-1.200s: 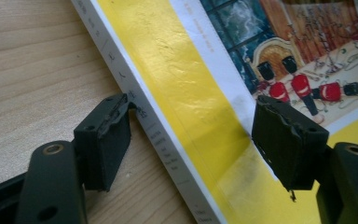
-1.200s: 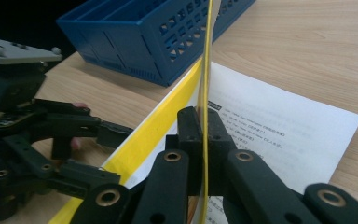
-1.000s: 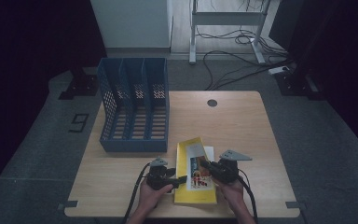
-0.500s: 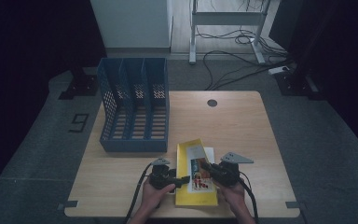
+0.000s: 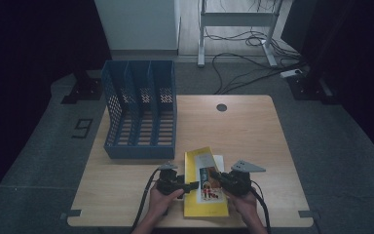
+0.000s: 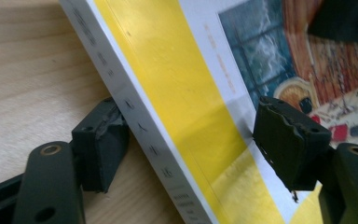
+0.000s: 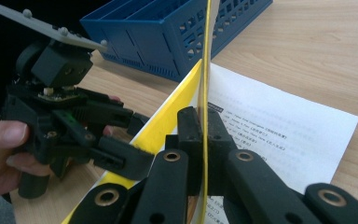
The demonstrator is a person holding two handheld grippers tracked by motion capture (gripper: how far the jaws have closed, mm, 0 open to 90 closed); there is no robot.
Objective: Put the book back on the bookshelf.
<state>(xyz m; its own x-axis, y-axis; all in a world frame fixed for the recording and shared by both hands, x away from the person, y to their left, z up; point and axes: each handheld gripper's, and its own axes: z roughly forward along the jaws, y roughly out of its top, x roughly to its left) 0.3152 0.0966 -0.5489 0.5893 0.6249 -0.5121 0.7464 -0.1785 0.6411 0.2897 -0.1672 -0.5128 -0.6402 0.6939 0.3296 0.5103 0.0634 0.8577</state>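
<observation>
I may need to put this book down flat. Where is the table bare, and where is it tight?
Bare wood runs from the blue file rack rightward past the cable hole to the table's right edge. A smaller patch lies front-left, below the rack. It is crowded front-centre: the yellow book, the printed sheet beside it, and both the left gripper and right gripper.

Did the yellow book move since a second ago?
No. The yellow book lies at the same spot below the blue file rack, near the table's front edge.
</observation>
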